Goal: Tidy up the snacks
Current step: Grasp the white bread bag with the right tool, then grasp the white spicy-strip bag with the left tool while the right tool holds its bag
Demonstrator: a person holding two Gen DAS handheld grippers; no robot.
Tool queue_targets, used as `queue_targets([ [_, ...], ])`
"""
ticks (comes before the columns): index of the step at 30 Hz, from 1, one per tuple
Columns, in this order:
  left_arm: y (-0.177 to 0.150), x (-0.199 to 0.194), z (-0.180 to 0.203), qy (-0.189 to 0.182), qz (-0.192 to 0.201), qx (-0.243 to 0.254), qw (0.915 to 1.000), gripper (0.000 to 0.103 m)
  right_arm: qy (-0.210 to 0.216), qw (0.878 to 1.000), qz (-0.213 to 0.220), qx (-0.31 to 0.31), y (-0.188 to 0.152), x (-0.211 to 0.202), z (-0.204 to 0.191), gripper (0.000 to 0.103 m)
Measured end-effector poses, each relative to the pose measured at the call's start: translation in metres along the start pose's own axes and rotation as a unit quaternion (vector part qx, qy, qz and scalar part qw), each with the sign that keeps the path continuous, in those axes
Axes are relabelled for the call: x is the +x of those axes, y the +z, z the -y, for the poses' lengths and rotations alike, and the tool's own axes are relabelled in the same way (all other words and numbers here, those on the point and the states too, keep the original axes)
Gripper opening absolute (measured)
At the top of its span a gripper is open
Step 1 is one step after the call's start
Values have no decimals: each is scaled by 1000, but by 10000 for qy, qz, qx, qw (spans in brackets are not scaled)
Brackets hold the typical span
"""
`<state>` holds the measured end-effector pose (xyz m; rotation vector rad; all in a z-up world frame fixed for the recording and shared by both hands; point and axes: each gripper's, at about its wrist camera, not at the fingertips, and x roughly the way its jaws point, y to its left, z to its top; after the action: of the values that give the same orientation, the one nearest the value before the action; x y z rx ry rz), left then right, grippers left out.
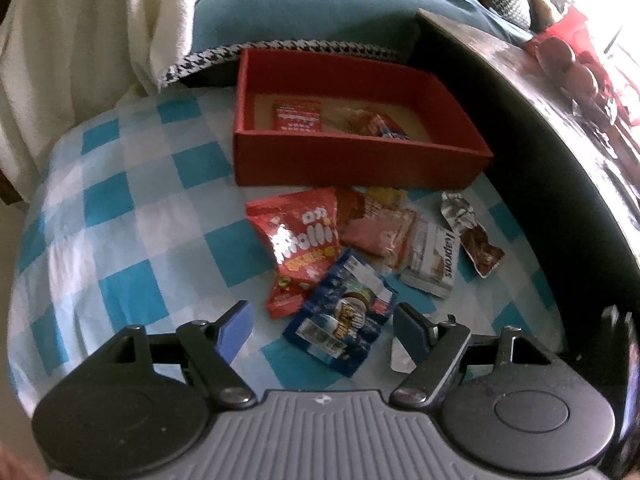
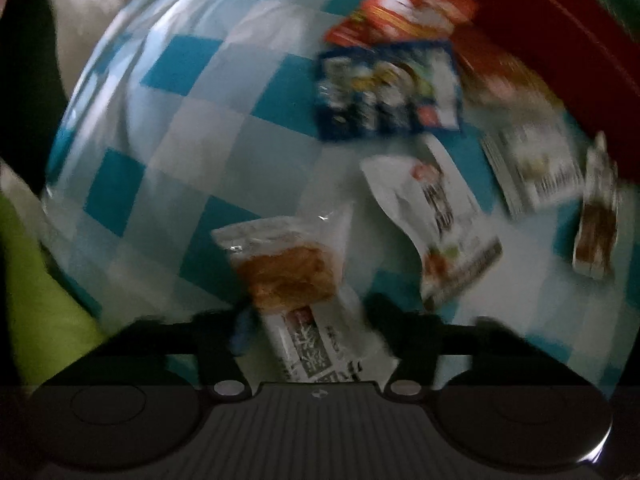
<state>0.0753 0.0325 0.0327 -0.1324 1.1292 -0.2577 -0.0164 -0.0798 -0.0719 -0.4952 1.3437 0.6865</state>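
The right gripper [image 2: 304, 332] has its jaws set wide either side of a clear-wrapped pastry packet [image 2: 292, 276], which lies between them pointing toward 12 o'clock. The view is smeared and the fingers are dark, so I cannot tell whether the pads touch the wrapper or merely flank it. The risk here is plain: the film is slick and the pastry soft — a pinch on the loose printed end would let the packet slide out or dangle, and a hard squeeze on the middle would crush it. Closing while the view is this blurred could also nudge the packet off line.

At 2 o'clock from that packet lies a white pouch [image 2: 436, 216], close enough to be dragged along if the jaws sweep wide. Beyond it, toward 1 o'clock, sit a blue packet [image 2: 384, 88] and a red bag [image 2: 404, 8].

The left gripper [image 1: 324, 328] is spread wide and holds nothing; it hangs over the checked cloth [image 1: 120, 200] with the near corner of the blue packet [image 1: 340, 320] between its fingers, contact unclear. At 12 o'clock from it the loose snacks cluster — the red bag [image 1: 300, 240], a white wafer pack [image 1: 432, 256], a brown wrapper [image 1: 476, 236] at 2 o'clock. Farther on at 12 stands the red box [image 1: 360, 156], already holding a few packets. A descent here might catch two overlapping packs at once.
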Motion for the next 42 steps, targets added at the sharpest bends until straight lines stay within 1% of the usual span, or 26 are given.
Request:
queue_targets([
  [2,-2,1,6,-8,-23,165,9999,71,-34,9994,161,319,-5,-8,14,51],
  [5,-7,5,18,-65,-61,539,9985,71,106,9947,505,890,-14,-26,35,49],
  [7,-10,9,28,-69,-102,841,9964,71,89,9906,728,1156,-20,-34,48,49],
  [9,-14,12,37,25,-71,1172,9931,71,55,9847,926,1476,-27,-41,63,49],
  [10,-16,13,44,78,-34,1406,9900,71,50,9816,1011,1621,-30,-43,69,49],
  [12,-22,18,59,163,38,1983,9800,71,3,9737,1165,1960,-31,-40,81,49],
  [13,-27,23,68,248,83,2294,9730,71,-27,9703,1194,2103,-33,-39,89,49],
  [15,-34,34,83,274,28,2855,9580,71,-111,9661,1134,2316,-32,-28,97,49],
  [17,-42,49,99,262,-67,3477,9372,71,-176,9644,1039,2426,-33,-20,104,49],
  [20,-51,67,117,366,-18,4196,9070,71,-92,9629,961,2518,-36,-14,109,51],
  [22,-51,79,124,416,10,4503,8919,71,-82,9627,906,2549,-38,-11,110,54],
  [24,-48,87,127,329,-83,4696,8822,71,-86,9621,837,2594,-42,-8,112,59],
  [25,-47,92,127,206,-187,4801,8767,71,-35,9609,889,2622,-47,-13,113,59],
  [27,-47,95,129,67,-255,4943,8689,72,82,9574,938,2729,-50,-13,117,59],
  [28,-48,99,129,6,-313,5032,8636,72,118,9565,947,2758,-50,-12,118,60],
  [30,-53,99,130,-87,-378,5120,8581,72,166,9569,947,2741,-49,-12,117,64],
  [32,-60,97,129,-145,-383,5266,8491,72,156,9605,908,2626,-46,-10,113,73],
  [33,-63,96,129,-129,-349,5330,8453,72,93,9633,891,2531,-44,-9,109,73],
  [34,-65,94,128,-111,-350,5334,8451,72,37,9658,873,2439,-42,-8,105,75],
  [37,-68,91,128,-29,-434,5206,8527,73,-109,9712,828,2233,-38,-6,98,77],
  [38,-71,90,128,58,-379,5238,8510,74,-122,9716,822,2215,-38,-5,97,77],
  [39,-75,88,129,139,-300,5330,8455,74,-104,9713,818,2230,-38,-4,97,77],
  [40,-81,86,130,210,-200,5496,8349,74,-44,9709,816,2251,-38,-4,98,80],
  [42,-93,83,135,319,14,5919,8054,76,-54,9712,807,2242,-39,-2,96,81],
])
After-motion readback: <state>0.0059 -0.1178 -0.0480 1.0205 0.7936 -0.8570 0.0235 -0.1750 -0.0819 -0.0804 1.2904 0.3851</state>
